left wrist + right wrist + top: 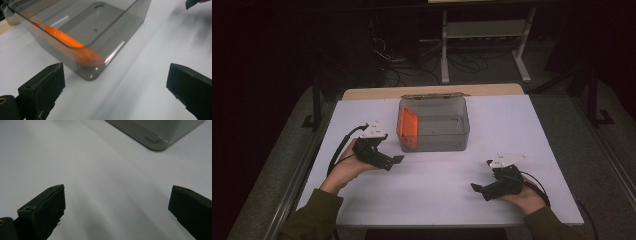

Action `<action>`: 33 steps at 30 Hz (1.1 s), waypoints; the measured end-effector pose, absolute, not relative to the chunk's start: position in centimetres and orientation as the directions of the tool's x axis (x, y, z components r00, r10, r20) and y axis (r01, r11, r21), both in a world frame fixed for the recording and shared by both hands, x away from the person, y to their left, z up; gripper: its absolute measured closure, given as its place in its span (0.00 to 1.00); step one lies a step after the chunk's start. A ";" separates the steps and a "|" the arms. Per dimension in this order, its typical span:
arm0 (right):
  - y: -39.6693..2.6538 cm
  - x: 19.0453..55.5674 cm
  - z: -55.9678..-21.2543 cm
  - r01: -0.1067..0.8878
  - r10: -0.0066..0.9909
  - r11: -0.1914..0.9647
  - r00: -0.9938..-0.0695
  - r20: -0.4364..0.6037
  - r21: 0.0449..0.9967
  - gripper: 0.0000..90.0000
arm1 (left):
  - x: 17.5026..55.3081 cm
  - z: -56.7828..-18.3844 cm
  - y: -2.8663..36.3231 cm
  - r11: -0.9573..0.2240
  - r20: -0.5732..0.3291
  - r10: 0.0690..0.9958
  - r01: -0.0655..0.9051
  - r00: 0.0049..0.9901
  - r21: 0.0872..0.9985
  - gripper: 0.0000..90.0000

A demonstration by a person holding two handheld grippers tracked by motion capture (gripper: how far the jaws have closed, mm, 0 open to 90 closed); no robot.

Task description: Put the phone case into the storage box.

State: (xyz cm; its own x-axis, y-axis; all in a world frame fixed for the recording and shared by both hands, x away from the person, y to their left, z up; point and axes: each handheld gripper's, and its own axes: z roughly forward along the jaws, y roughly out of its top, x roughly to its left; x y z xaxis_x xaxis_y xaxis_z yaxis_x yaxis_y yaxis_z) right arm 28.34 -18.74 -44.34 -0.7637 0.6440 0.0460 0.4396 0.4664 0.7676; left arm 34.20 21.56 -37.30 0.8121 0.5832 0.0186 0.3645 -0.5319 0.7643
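At the left of the high view the left tool [393, 161] lies in the person's hand on the white worktop [512, 125], jaws wide and holding nothing, aimed at the near left corner of the smoky transparent bin [433, 136], just beside it but not touching. Inside the bin an orange lid-like plate [408, 123] leans on edge against the left wall, its long axis running from the near side to the far side and its flat face turned toward the bin's middle. Further right, well apart from the bin, the right tool [478, 189] rests low with jaws wide and nothing between them. This looks like the approach step; the next move likely calls for lifting the left tool over the rim.
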 end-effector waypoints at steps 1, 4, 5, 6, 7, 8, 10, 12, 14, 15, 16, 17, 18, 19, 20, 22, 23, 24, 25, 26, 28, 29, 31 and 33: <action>-18.7 28.3 -44.3 0.440 0.644 0.466 -0.764 0.046 0.768 0.01 | 34.0 -37.5 21.7 -0.526 0.014 0.587 0.368 0.810 0.767 0.01; -18.7 28.4 -44.3 0.441 0.644 0.467 -0.763 0.047 0.766 0.01 | 33.5 -38.2 22.1 -0.517 0.008 0.593 0.372 0.806 0.771 0.01; -18.7 28.4 -44.4 0.441 0.645 0.467 -0.763 0.047 0.767 0.01 | 33.3 -38.5 22.2 -0.514 0.008 0.594 0.372 0.804 0.773 0.01; -18.7 28.4 -44.4 0.442 0.645 0.467 -0.763 0.047 0.766 0.01 | 33.2 -38.7 22.3 -0.512 0.008 0.595 0.371 0.804 0.775 0.01; -18.7 28.4 -44.4 0.443 0.645 0.467 -0.763 0.048 0.766 0.01 | 32.9 -38.9 22.4 -0.507 0.002 0.596 0.374 0.803 0.777 0.01; -18.7 28.4 -44.4 0.445 0.646 0.467 -0.762 0.049 0.765 0.01 | 32.8 -39.1 22.4 -0.506 0.001 0.595 0.374 0.804 0.777 0.01; -18.7 28.4 -44.4 0.444 0.646 0.466 -0.762 0.049 0.765 0.01 | 32.6 -39.4 22.5 -0.501 -0.002 0.596 0.373 0.803 0.780 0.01; -18.7 28.4 -44.4 0.443 0.646 0.466 -0.762 0.048 0.766 0.01 | 32.2 -39.8 22.6 -0.492 -0.006 0.598 0.372 0.802 0.787 0.01; -18.7 28.4 -44.4 0.443 0.646 0.466 -0.762 0.048 0.766 0.01 | 31.7 -40.3 22.8 -0.481 -0.012 0.601 0.373 0.799 0.793 0.01; -18.7 28.4 -44.4 0.443 0.646 0.466 -0.762 0.048 0.766 0.01 | 31.6 -40.5 22.9 -0.479 -0.014 0.601 0.374 0.799 0.794 0.01; -18.7 28.4 -44.4 0.444 0.646 0.466 -0.762 0.048 0.766 0.01 | 31.4 -40.8 23.0 -0.473 -0.016 0.603 0.373 0.798 0.798 0.01; -18.7 28.4 -44.4 0.443 0.646 0.466 -0.762 0.048 0.766 0.01 | 31.2 -41.0 23.1 -0.468 -0.020 0.604 0.374 0.797 0.801 0.01; -18.7 28.4 -44.4 0.443 0.645 0.466 -0.763 0.048 0.766 0.01 | 31.0 -41.3 23.3 -0.466 -0.023 0.603 0.376 0.798 0.801 0.01; -18.7 28.4 -44.3 0.443 0.646 0.466 -0.762 0.048 0.766 0.01 | 30.8 -41.5 23.4 -0.463 -0.027 0.602 0.376 0.798 0.803 0.01; -18.7 28.4 -44.3 0.442 0.645 0.466 -0.763 0.048 0.766 0.01 | 30.7 -41.7 23.5 -0.455 -0.032 0.601 0.375 0.799 0.808 0.01; -18.8 28.4 -44.3 0.441 0.645 0.466 -0.763 0.046 0.767 0.01 | 30.3 -42.1 23.8 -0.449 -0.040 0.600 0.378 0.799 0.810 0.01; -18.8 28.4 -44.3 0.440 0.646 0.465 -0.762 0.046 0.768 0.01 | 30.2 -42.2 23.9 -0.446 -0.041 0.600 0.376 0.799 0.812 0.01; -18.8 28.3 -44.3 0.442 0.647 0.463 -0.761 0.048 0.768 0.01 | 30.0 -42.3 24.1 -0.444 -0.040 0.600 0.374 0.799 0.814 0.01; -18.8 28.3 -44.3 0.442 0.647 0.463 -0.761 0.048 0.768 0.01 | 29.9 -42.4 24.3 -0.438 -0.043 0.600 0.374 0.799 0.817 0.01; -18.8 28.3 -44.3 0.442 0.647 0.463 -0.761 0.048 0.768 0.01 | 29.7 -42.5 24.4 -0.433 -0.047 0.603 0.376 0.797 0.819 0.01; -18.7 28.3 -44.3 0.441 0.647 0.464 -0.761 0.046 0.768 0.01 | 29.4 -42.7 24.6 -0.430 -0.051 0.604 0.378 0.796 0.820 0.01; -18.7 28.3 -44.3 0.441 0.647 0.465 -0.761 0.046 0.768 0.01 | 29.2 -42.9 24.7 -0.431 -0.050 0.602 0.377 0.797 0.820 0.01; -18.7 28.3 -44.3 0.440 0.646 0.466 -0.762 0.044 0.768 0.01 | 29.0 -43.1 24.9 -0.432 -0.051 0.601 0.378 0.797 0.819 0.01; -18.7 28.4 -44.3 0.440 0.647 0.467 -0.761 0.043 0.767 0.01 | 28.7 -43.5 25.0 -0.435 -0.044 0.601 0.372 0.798 0.820 0.01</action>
State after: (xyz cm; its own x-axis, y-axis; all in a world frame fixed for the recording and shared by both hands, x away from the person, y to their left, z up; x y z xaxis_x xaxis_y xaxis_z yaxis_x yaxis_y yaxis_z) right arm 28.35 -18.73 -44.33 -0.7615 0.6467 0.0429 0.4398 0.4668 0.7672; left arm 28.69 25.01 -43.50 0.7979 0.6013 -0.0435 0.3722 -0.4346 0.8201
